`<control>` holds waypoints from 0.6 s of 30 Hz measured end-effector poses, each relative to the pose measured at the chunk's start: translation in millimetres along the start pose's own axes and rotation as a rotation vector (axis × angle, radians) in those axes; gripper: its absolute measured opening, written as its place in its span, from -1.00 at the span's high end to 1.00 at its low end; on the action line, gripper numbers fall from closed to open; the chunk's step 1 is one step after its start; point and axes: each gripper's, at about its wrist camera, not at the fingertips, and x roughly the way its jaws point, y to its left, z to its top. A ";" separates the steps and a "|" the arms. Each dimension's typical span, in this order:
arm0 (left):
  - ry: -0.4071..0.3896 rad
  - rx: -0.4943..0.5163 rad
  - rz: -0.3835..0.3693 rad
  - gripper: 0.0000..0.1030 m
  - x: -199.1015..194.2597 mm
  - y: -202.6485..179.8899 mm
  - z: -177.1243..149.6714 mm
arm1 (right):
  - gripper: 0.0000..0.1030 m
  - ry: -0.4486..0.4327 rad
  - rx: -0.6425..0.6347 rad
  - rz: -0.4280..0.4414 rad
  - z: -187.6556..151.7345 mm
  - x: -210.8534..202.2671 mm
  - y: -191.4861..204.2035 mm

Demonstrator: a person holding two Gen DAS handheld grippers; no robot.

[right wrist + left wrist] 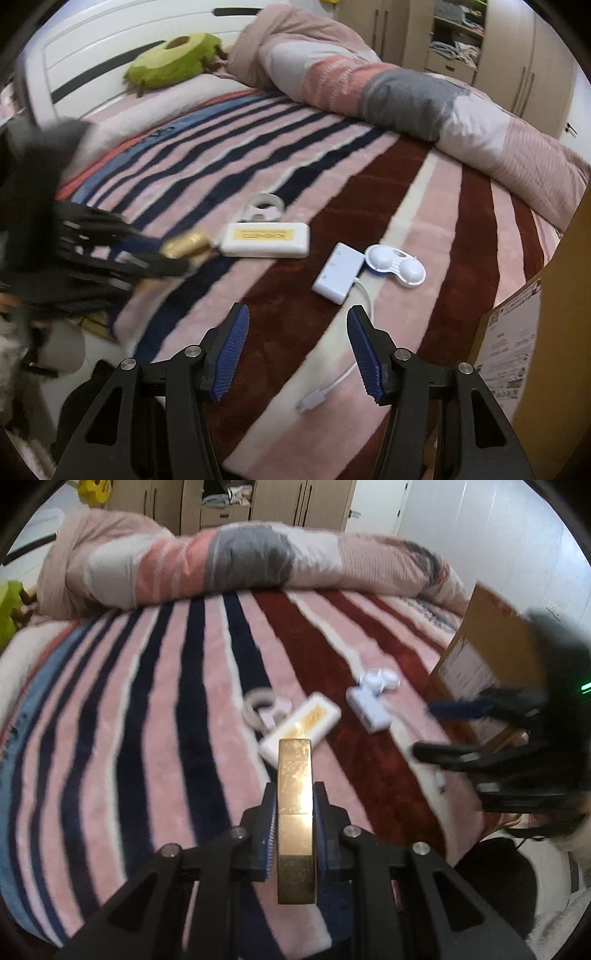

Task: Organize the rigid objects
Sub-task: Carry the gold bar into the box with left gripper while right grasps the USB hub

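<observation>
My left gripper (294, 797) is shut on a gold rectangular bar (295, 812) and holds it above the striped blanket; the bar also shows blurred in the right wrist view (186, 245). My right gripper (297, 321) is open and empty above the blanket. On the bed lie a white box with a yellow label (265, 240) (301, 722), a clear tape roll (264, 206) (258, 705), a white adapter with a cable (337, 272) (368, 707) and a white two-domed case (396, 265) (380, 679).
A cardboard box (487, 642) (546, 325) stands at the bed's right edge. A rolled duvet (240, 561) lies along the far side. A green avocado plush (173, 59) sits by the headboard. The striped blanket (129, 701) covers the bed.
</observation>
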 end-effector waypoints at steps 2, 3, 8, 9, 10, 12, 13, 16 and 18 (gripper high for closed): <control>-0.022 0.026 0.001 0.70 -19.5 -4.2 14.0 | -0.01 0.004 0.018 -0.015 -0.1 11.7 -7.2; -0.032 0.044 0.004 0.70 -28.6 -8.8 22.2 | -0.01 0.003 0.024 -0.025 -0.1 19.6 -12.0; -0.087 0.160 -0.044 0.70 -73.7 -52.7 77.1 | -0.10 -0.011 0.026 -0.003 0.4 48.5 -23.4; -0.096 0.187 -0.059 0.70 -80.7 -65.0 87.7 | -0.10 -0.021 0.030 0.004 0.5 53.0 -25.0; -0.106 0.220 -0.083 0.70 -88.0 -82.7 101.8 | -0.10 -0.032 0.031 0.009 0.5 55.9 -25.9; -0.109 0.266 -0.128 0.70 -94.8 -110.8 122.5 | 0.14 -0.058 0.029 0.004 0.7 59.3 -27.6; -0.114 0.295 -0.142 0.70 -95.4 -128.1 132.5 | 0.19 -0.062 0.031 0.000 0.8 60.9 -28.3; -0.104 0.366 -0.199 0.70 -91.5 -173.5 156.0 | 0.50 -0.085 0.036 0.030 -1.1 59.2 -30.5; -0.072 0.418 -0.237 0.70 -81.6 -208.5 169.4 | 0.50 -0.091 0.036 0.040 -3.5 54.3 -31.7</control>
